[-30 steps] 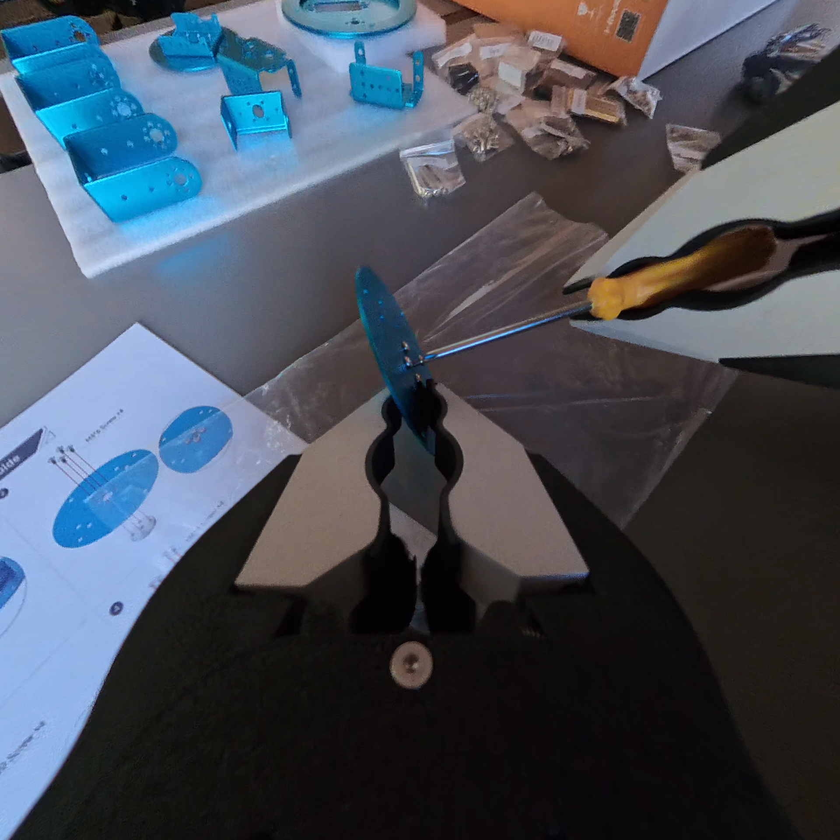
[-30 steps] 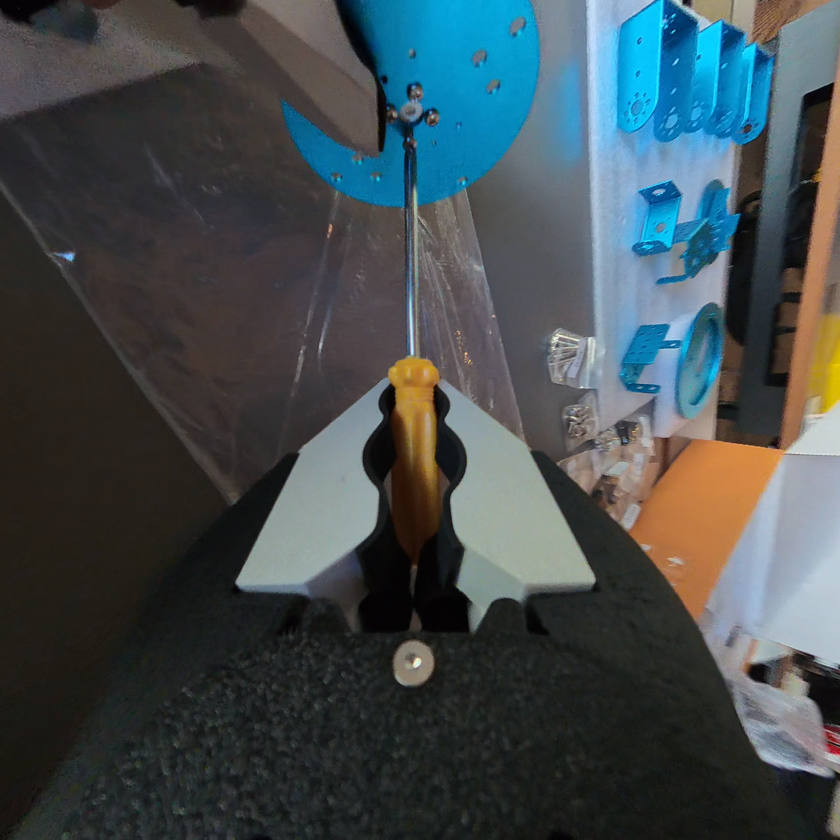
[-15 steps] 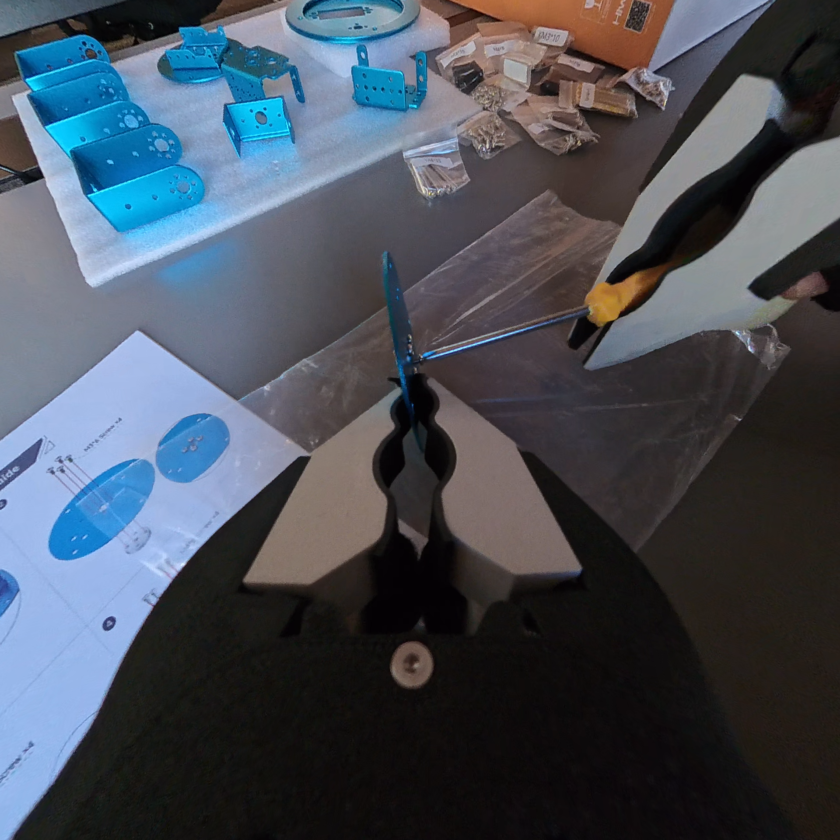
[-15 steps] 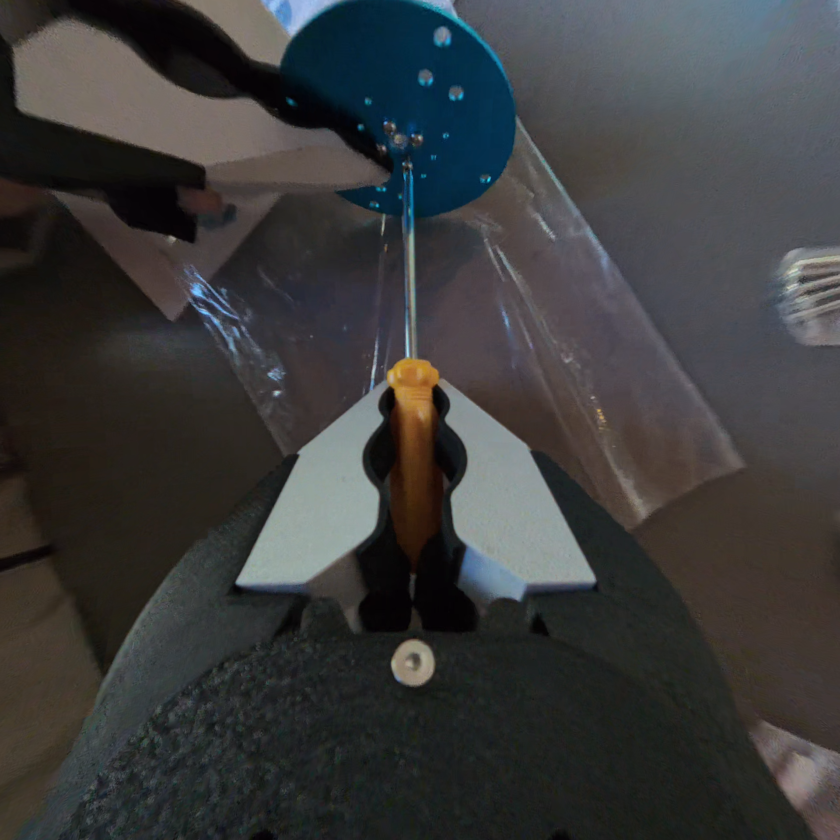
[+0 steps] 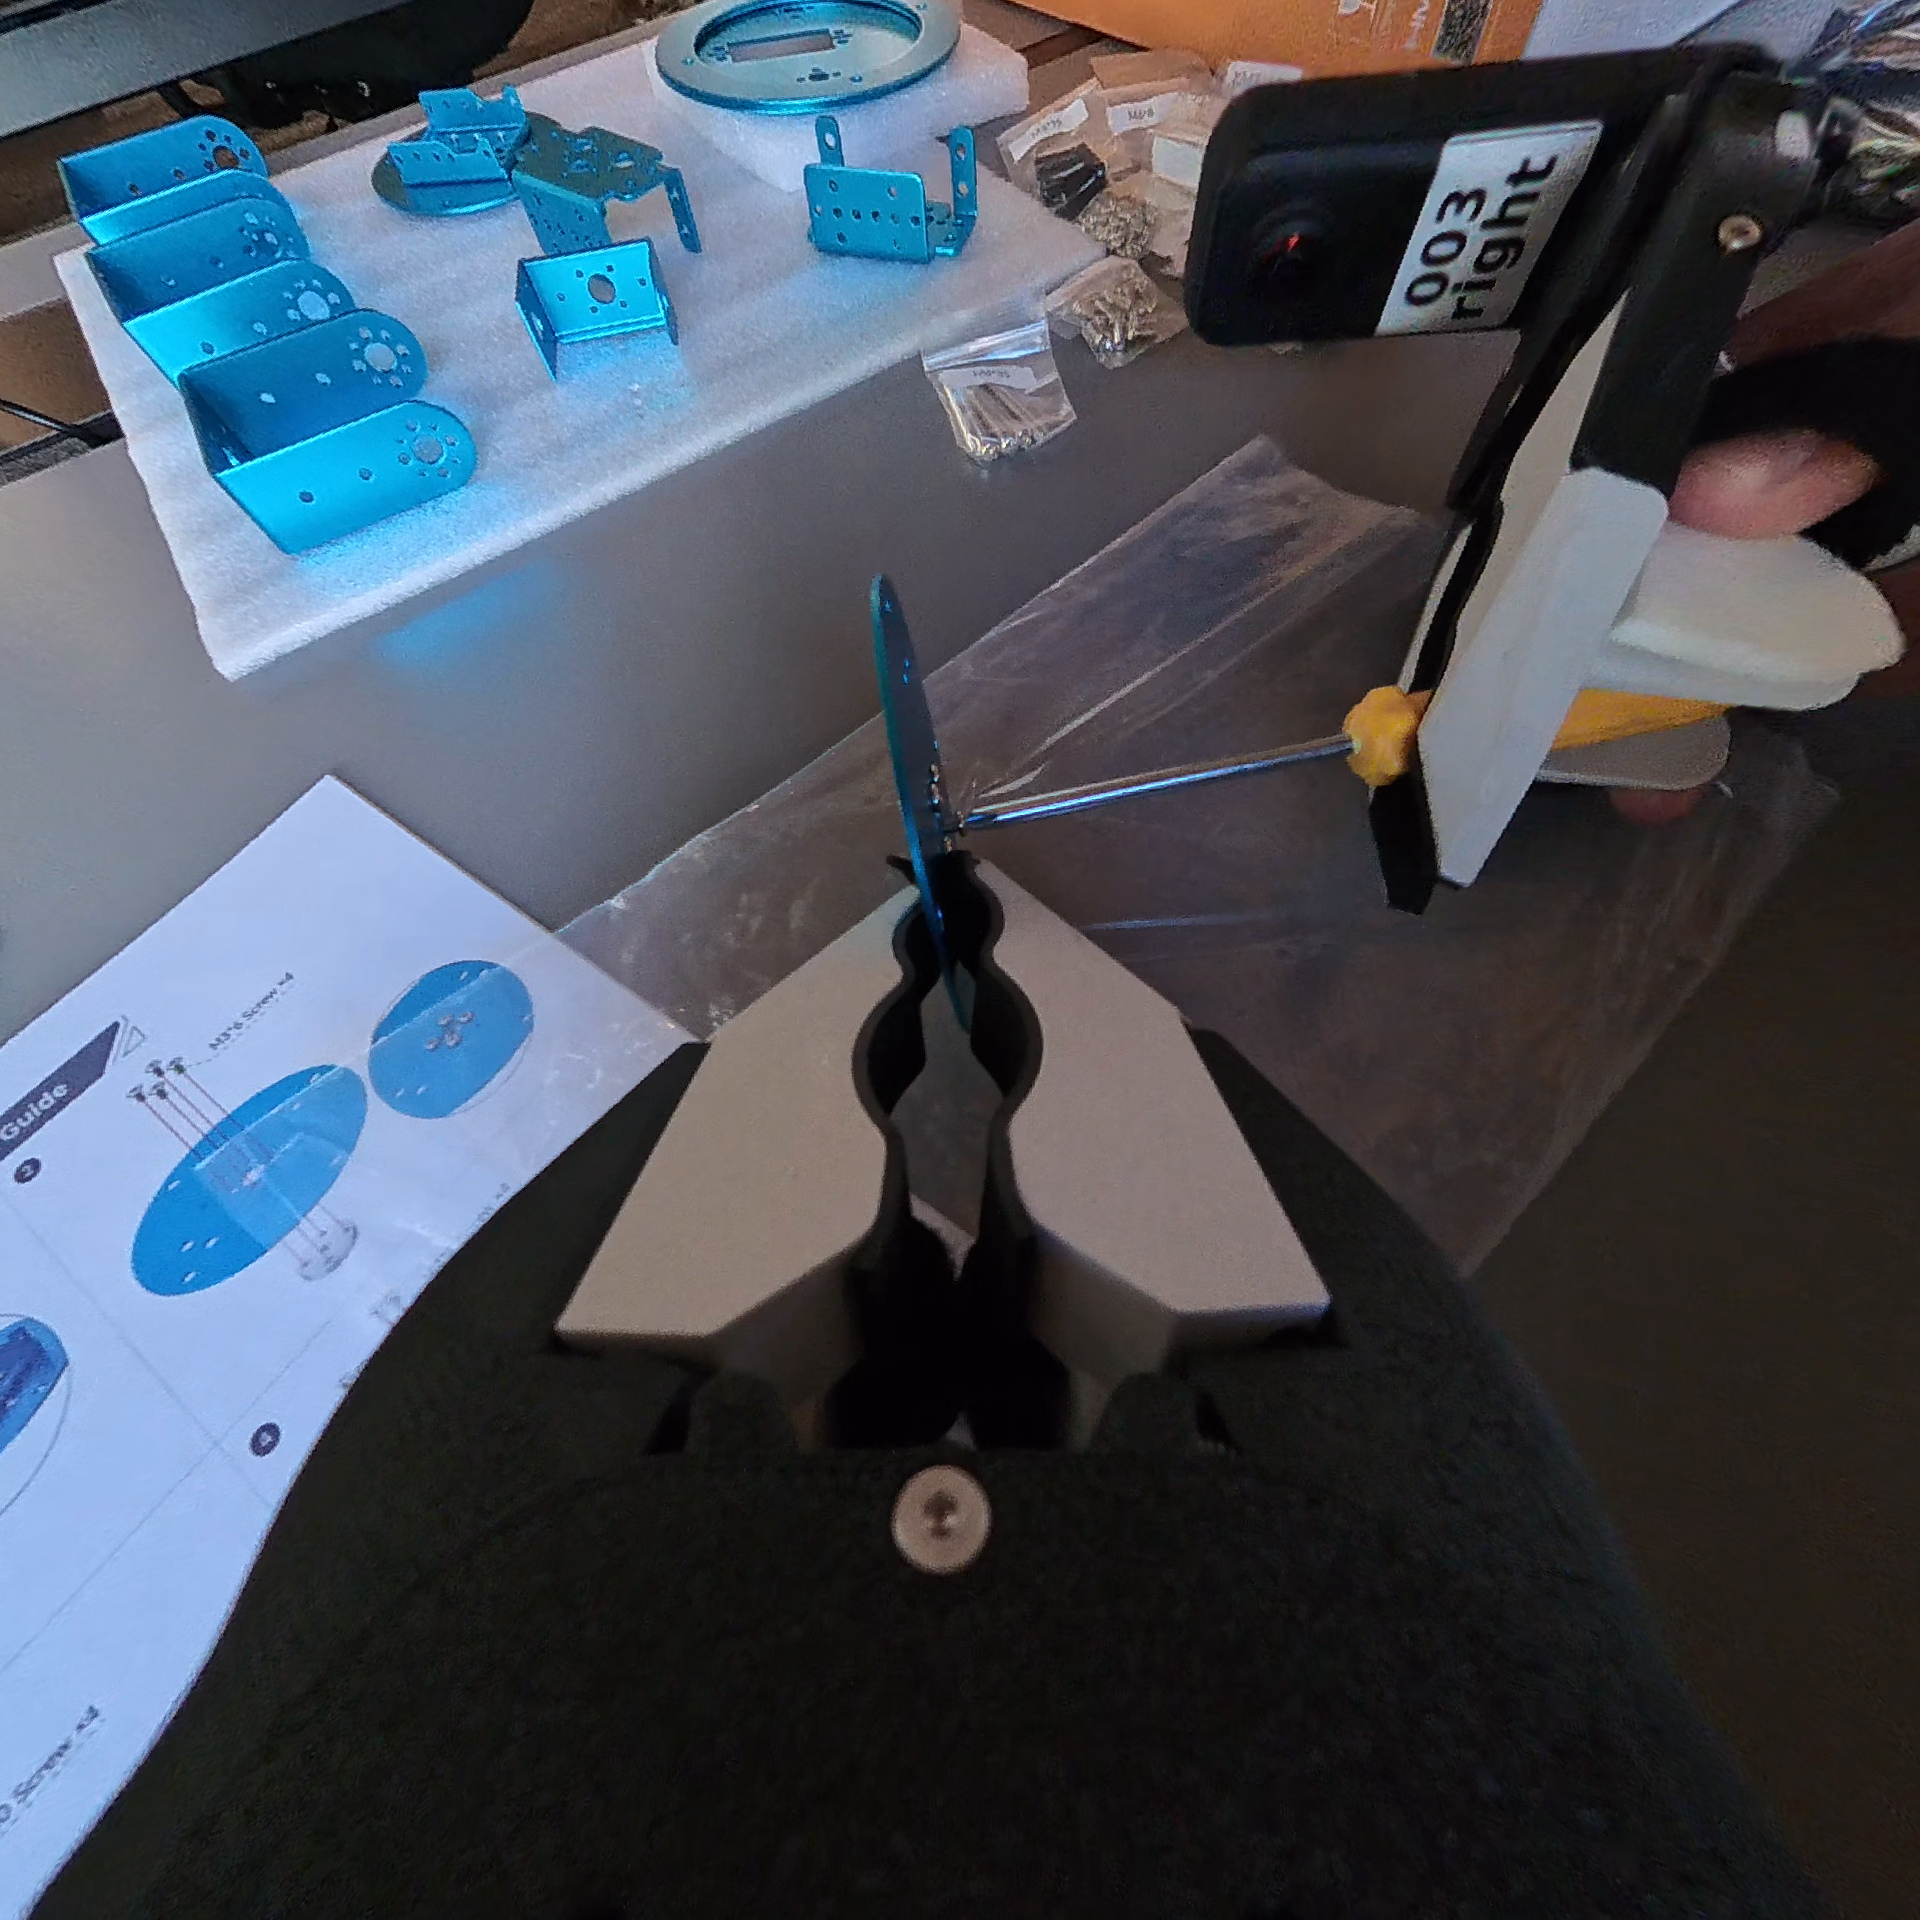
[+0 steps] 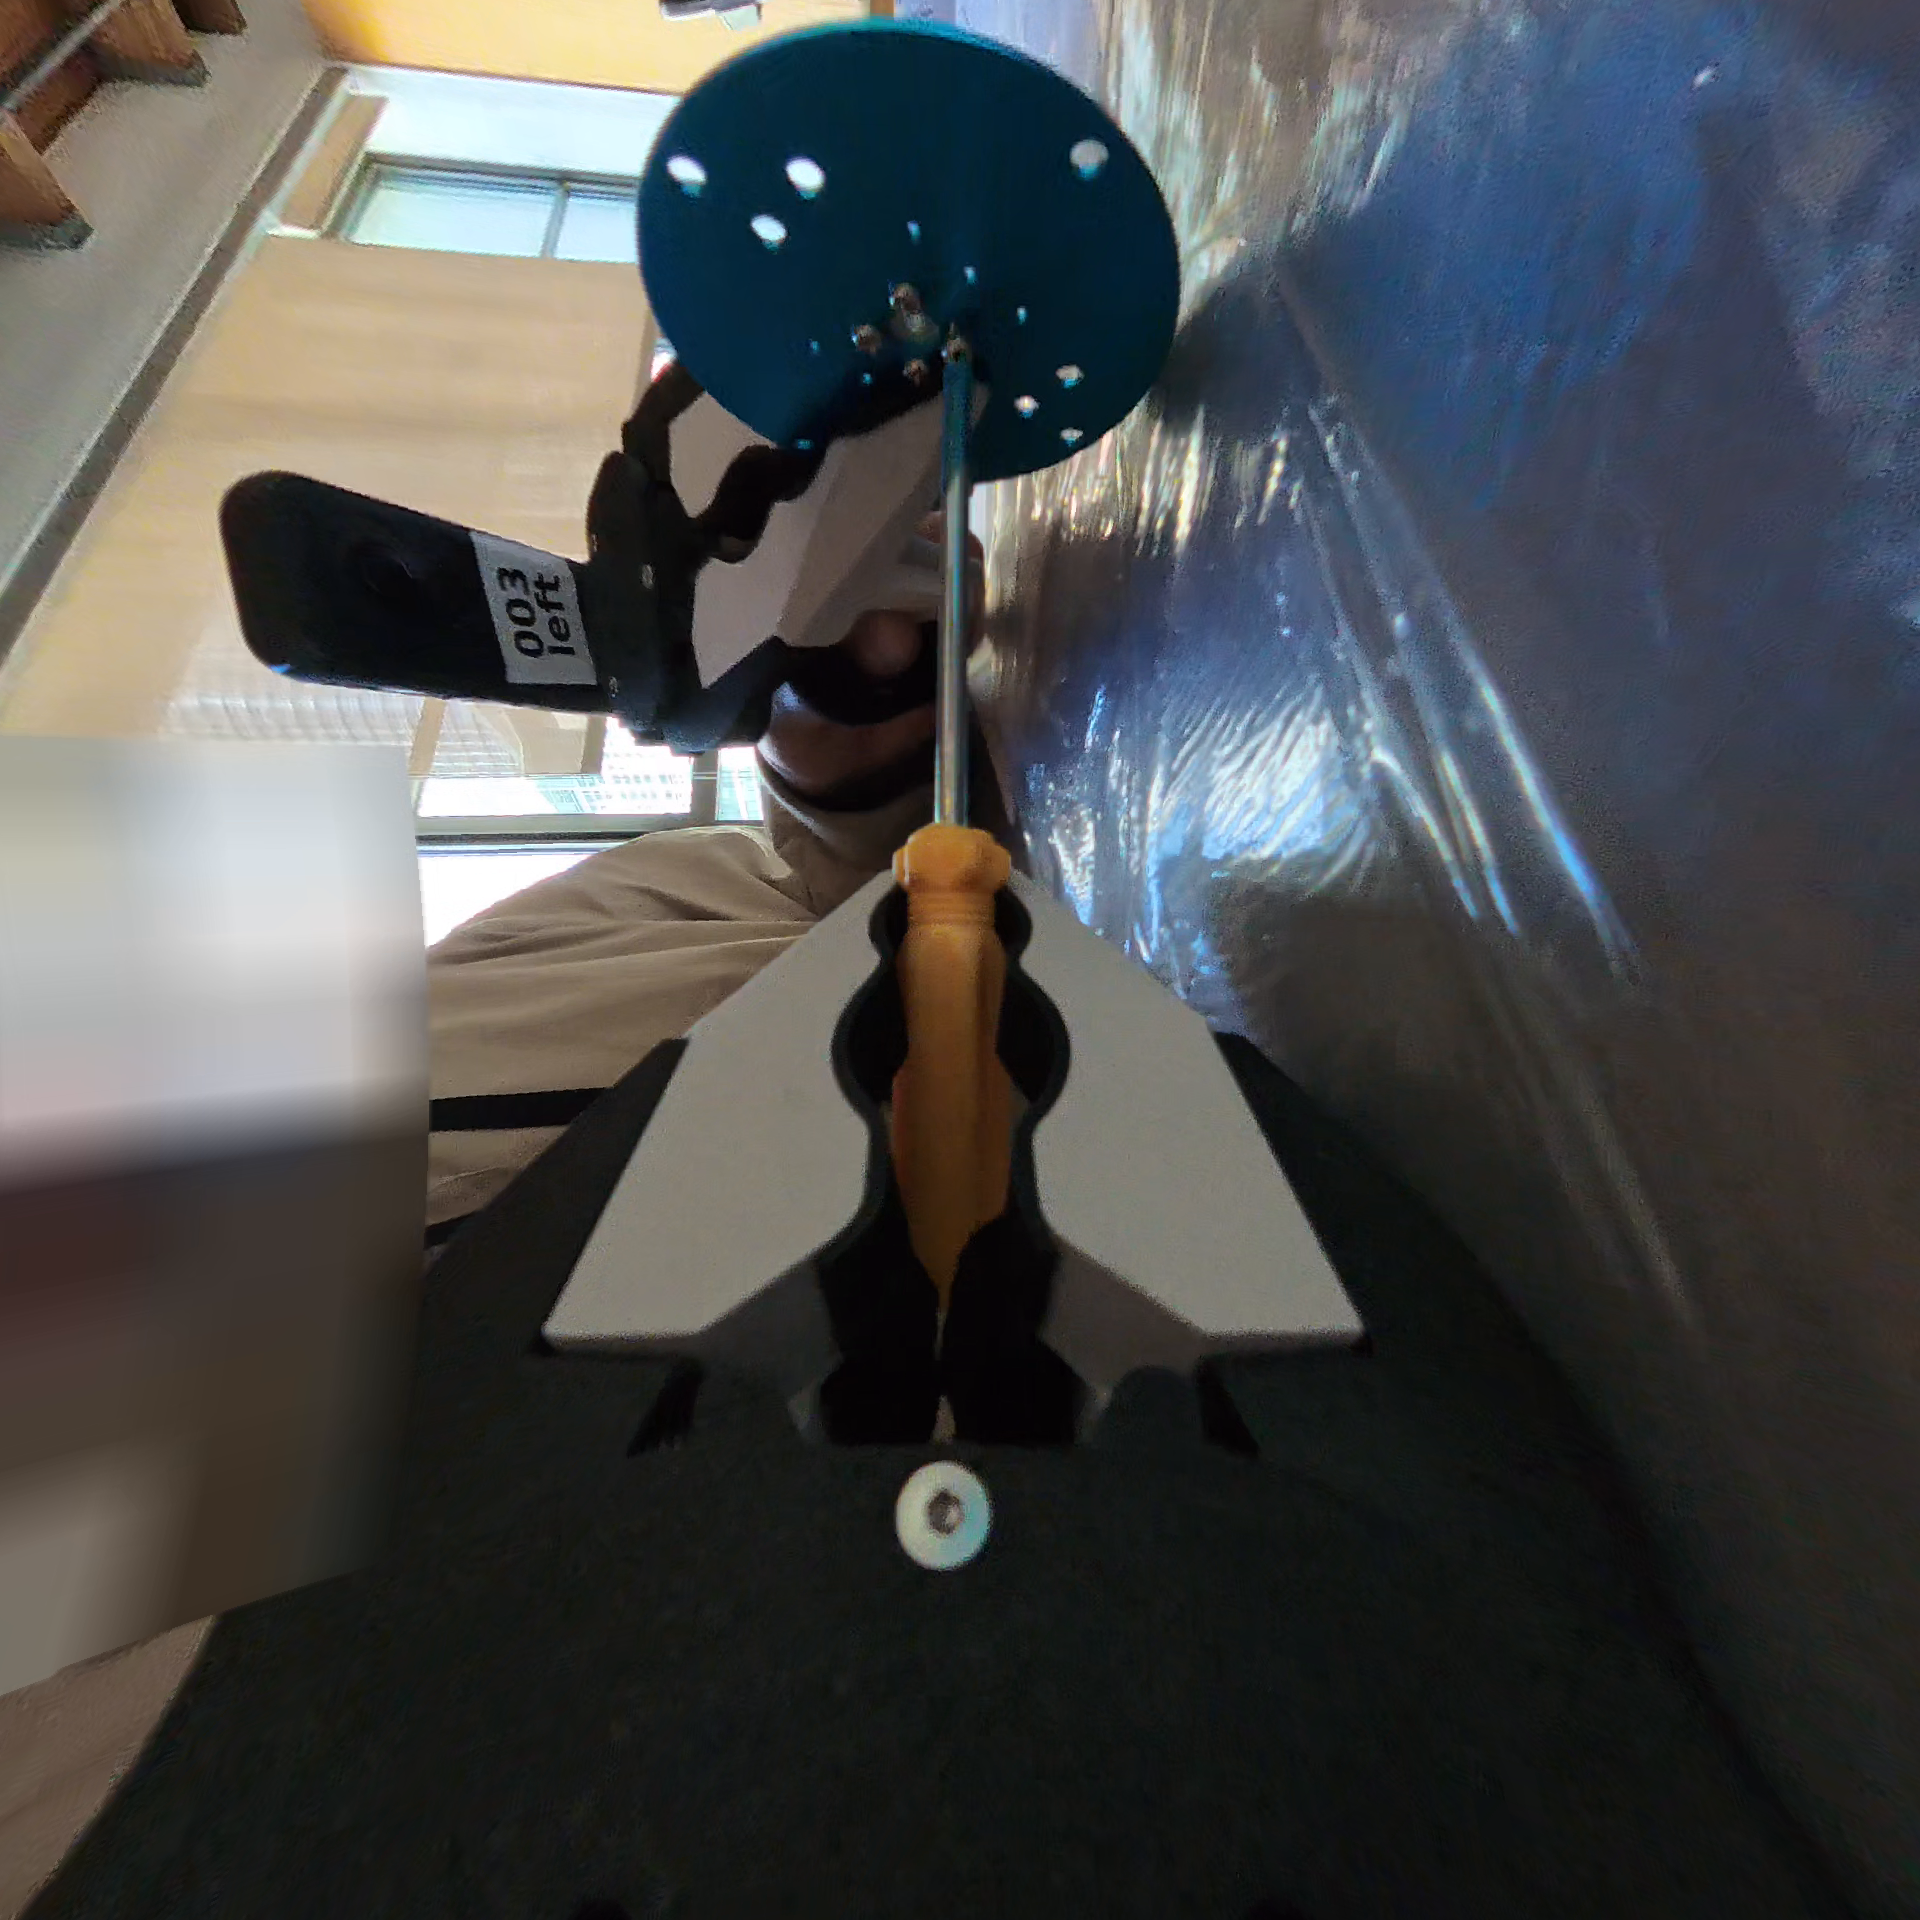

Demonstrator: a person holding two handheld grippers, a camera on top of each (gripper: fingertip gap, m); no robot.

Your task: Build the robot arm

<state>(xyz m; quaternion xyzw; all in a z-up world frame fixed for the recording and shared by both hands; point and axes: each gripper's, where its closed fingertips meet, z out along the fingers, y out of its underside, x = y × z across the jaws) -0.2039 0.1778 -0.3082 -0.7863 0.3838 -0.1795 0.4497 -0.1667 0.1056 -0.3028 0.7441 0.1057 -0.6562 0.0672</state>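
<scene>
Our left gripper (image 5: 940, 894) was clamped on the lower edge of the thin blue metal disc (image 5: 906, 727), held upright above the plastic sheet (image 5: 1299, 935). Our right gripper (image 6: 951, 914) was closed on the yellow-handled screwdriver (image 6: 951, 1060), its steel shaft square to the disc face, tip on a central screw (image 6: 954, 351).

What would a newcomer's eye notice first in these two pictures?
First, the blue disc, held on edge by the left gripper above a clear plastic bag. Next, the yellow-handled screwdriver in the right gripper, its tip at a screw near the disc's centre. Blue brackets lie on white foam behind.
</scene>
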